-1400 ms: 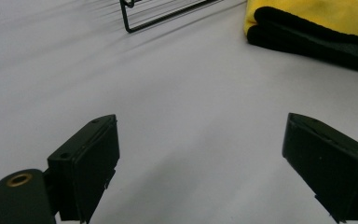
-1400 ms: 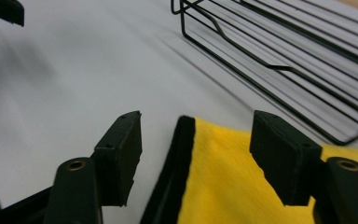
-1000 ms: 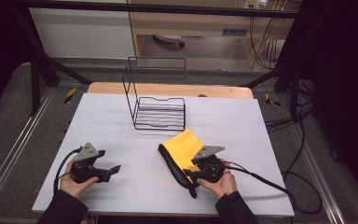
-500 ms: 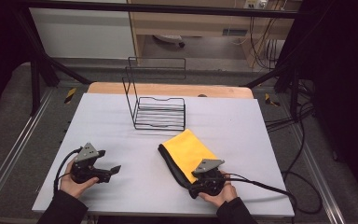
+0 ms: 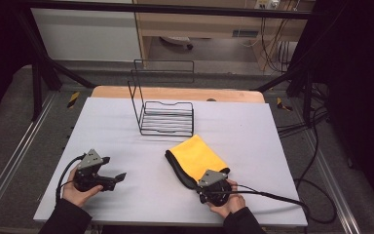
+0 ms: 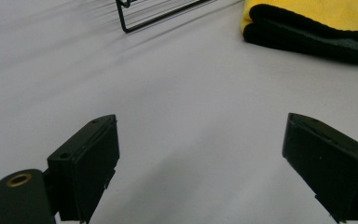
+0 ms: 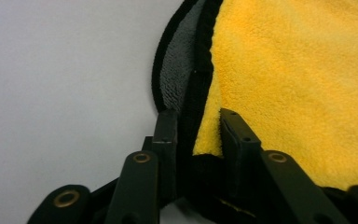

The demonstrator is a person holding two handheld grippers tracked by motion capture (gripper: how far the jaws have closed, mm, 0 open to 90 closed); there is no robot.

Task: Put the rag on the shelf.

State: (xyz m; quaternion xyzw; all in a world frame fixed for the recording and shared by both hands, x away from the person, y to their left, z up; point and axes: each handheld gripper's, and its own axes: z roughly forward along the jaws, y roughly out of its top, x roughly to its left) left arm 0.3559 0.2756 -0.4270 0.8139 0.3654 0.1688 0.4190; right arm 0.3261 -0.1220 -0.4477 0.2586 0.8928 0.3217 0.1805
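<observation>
Your right gripper [image 5: 208,184], lower centre of the high view, has just been closing and pinches the near edge of the yellow cloth [image 5: 197,158]. Your left gripper [image 5: 108,171], lower left, rests wide with nothing between its jaws. Wire rack [image 5: 168,118] sits above centre.

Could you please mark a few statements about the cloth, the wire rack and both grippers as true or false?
1. The right gripper has closed its jaws on an edge of the folded yellow cloth. True.
2. The left gripper holds the cloth. False: its jaws stand open over bare table.
3. The cloth lies inside the wire rack. False: it lies on the table in front of the rack.
4. The cloth has a dark edging. True.
</observation>
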